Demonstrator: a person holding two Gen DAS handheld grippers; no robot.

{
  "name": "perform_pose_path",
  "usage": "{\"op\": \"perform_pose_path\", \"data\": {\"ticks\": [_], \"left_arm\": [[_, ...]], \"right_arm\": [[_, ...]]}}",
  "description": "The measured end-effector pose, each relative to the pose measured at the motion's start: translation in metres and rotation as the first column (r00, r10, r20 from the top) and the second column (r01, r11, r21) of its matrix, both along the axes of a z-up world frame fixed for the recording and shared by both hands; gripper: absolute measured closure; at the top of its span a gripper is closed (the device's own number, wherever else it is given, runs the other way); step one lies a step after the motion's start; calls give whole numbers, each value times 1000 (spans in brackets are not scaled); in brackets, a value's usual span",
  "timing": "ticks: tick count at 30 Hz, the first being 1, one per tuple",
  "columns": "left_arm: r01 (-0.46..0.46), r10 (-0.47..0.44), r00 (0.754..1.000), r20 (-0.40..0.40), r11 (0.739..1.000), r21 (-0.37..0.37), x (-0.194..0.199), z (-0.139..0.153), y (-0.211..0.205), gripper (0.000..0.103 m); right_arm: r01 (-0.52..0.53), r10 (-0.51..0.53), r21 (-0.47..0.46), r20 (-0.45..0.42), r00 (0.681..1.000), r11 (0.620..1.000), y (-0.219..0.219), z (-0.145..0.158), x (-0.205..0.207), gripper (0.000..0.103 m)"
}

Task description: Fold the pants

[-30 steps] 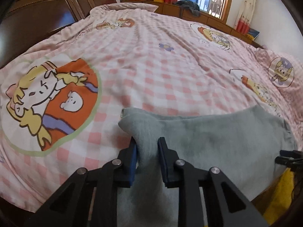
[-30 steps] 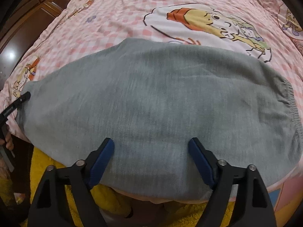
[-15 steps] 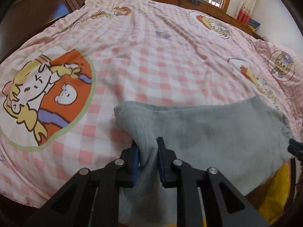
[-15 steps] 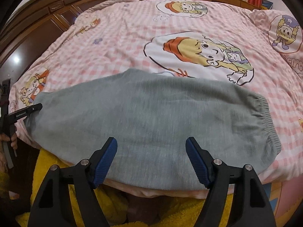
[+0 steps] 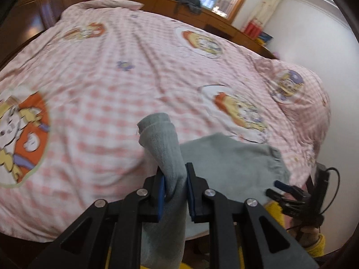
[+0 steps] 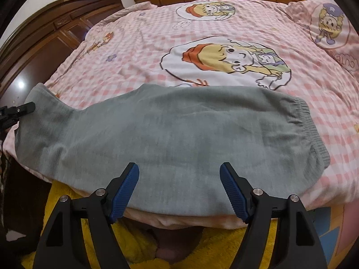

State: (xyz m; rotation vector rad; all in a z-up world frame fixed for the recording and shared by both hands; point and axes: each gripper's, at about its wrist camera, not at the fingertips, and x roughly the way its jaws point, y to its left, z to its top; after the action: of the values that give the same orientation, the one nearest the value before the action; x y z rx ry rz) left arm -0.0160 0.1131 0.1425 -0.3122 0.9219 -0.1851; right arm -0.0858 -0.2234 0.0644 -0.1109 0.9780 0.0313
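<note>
Left wrist view: the left gripper (image 5: 175, 182) has its jaws clamped on a bunched end of the grey pants (image 5: 226, 163), and that end stands up off the bed between the blue pads (image 5: 162, 190), its folded tip curling toward the far side. Below the jaws the grey cloth hangs down past the bed's near edge. The rest of the pants lies flat to the right on the pink checked bedspread (image 5: 134, 85), which is printed with cartoon figures. At the right edge of this view the right gripper (image 5: 282, 189) shows as a dark shape with a cable, near the elastic waist end of the pants. This view is somewhat blurred.

Right wrist view: the right gripper (image 6: 179, 187) hovers over the near edge of the pants (image 6: 179, 130) with its jaws wide apart and nothing pressed between the blue pads (image 6: 124, 186). The pants stretch across the near part of the bed from left to right, with the ribbed waistband at the right end and the lifted end at the far left, where the black tip of the left gripper (image 6: 22, 108) meets it. A dark wooden wardrobe (image 6: 51, 44) stands on the left, and a yellow fleecy garment (image 6: 219, 246) fills the bottom of the view.
</note>
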Motion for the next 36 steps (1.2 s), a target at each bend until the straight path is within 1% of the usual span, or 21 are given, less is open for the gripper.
{"op": "perform_pose_path", "data": {"ticks": [4,5,7,10,16,21,23,25,27,31,34,36], "left_arm": [[61,-61,998,-10,997,52,15,0,-44,86],[81,-80,997,-23,994,69,20,-4,-58,86],[108,-105,994,-38,991,79,27,-11,-76,86],[145,-139,988,-65,984,103,40,-30,-105,86],[156,-141,979,-145,982,104,60,-75,-129,86],[173,-145,977,-158,968,184,63,-98,-144,84],[172,-143,978,-149,964,205,61,-99,-148,83],[175,-146,978,-146,962,210,61,-98,-150,79],[187,-160,976,-148,963,192,61,-98,-152,67],[196,-174,976,-134,966,169,56,-89,-154,62],[190,-174,978,-110,970,154,48,-77,-151,56],[181,-169,981,-92,973,141,41,-68,-146,50]], "right_arm": [[22,-22,16,5,1000,1000,-12,2,-4,26],[27,-28,19,7,1000,999,-14,3,-5,26],[39,-39,23,9,999,999,-20,4,-6,26],[53,-53,28,3,999,998,-26,3,-8,26],[63,-63,28,-13,998,998,-29,-2,-6,26],[47,-46,26,-33,998,999,-25,-10,-4,26],[38,-37,24,-48,998,999,-23,-15,-1,26],[31,-30,20,-64,998,999,-21,-19,2,26],[29,-28,14,-75,997,999,-18,-23,5,26],[37,-37,6,-87,996,999,-17,-27,8,26],[44,-44,1,-96,994,999,-16,-29,10,26],[47,-47,-7,-98,994,999,-16,-29,11,26]]}}
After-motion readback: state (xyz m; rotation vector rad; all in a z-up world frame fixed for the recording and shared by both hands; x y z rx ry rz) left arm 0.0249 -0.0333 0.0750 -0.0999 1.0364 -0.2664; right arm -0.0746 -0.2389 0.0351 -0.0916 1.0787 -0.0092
